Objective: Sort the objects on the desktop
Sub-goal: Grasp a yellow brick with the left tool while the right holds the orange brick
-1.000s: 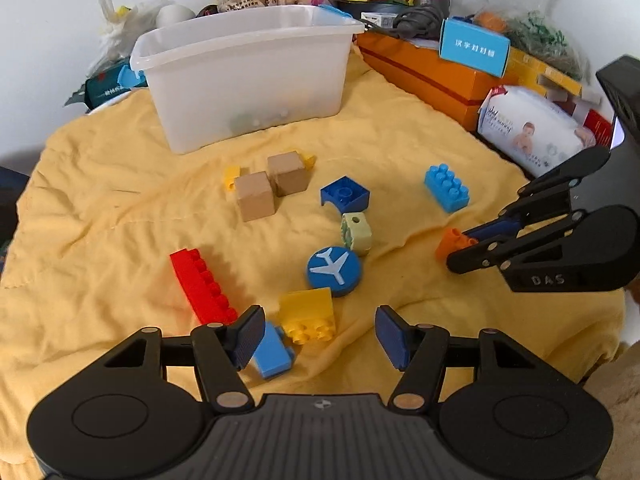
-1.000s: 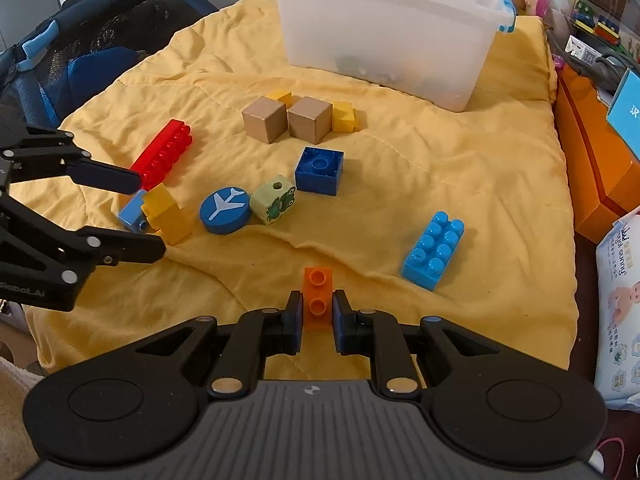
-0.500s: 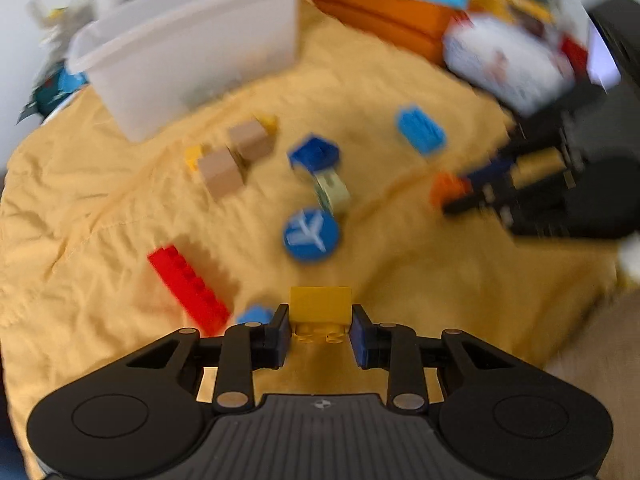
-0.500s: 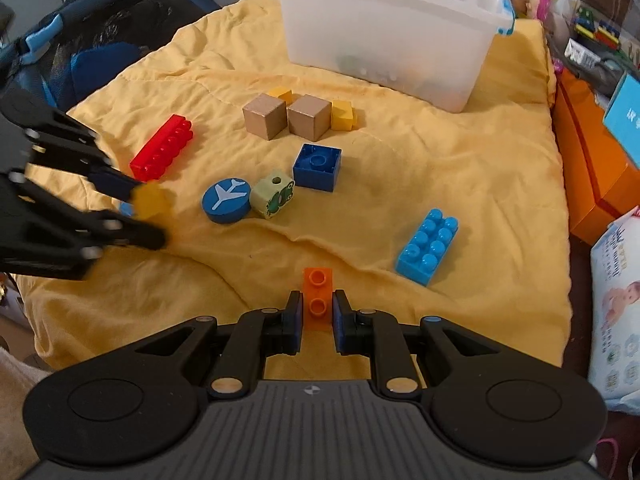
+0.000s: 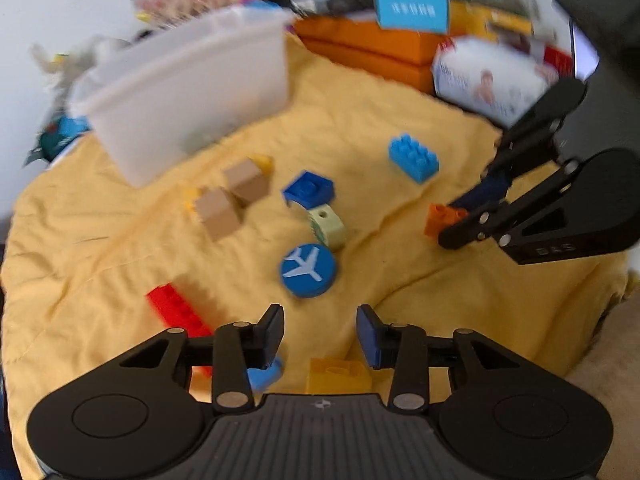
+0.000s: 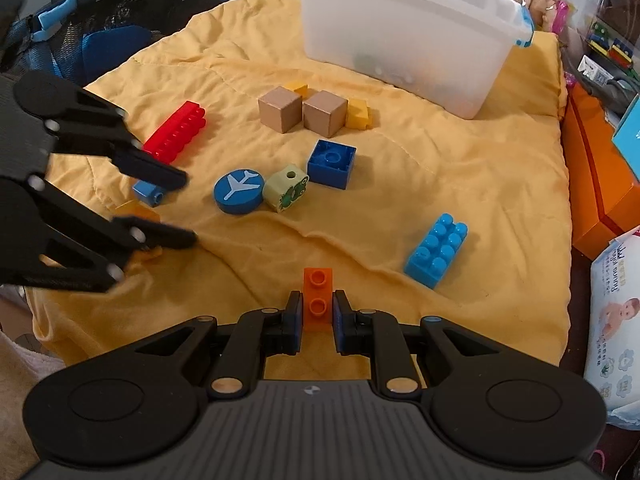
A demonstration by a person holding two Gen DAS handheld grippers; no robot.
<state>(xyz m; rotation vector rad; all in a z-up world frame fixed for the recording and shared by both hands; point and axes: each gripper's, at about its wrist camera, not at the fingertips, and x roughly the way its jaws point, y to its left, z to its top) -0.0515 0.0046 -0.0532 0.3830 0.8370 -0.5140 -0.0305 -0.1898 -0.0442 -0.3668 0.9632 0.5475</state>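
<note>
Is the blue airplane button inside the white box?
No, the blue airplane disc lies out on the yellow blanket, in front of the white plastic bin.

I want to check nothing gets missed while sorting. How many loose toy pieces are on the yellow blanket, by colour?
Blue: 4
Yellow: 3
Wood: 2
Red: 1
Orange: 1
Pale green: 1
Total: 12

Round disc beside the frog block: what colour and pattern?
Blue disc with a white airplane; clearest in the right wrist view.
</note>
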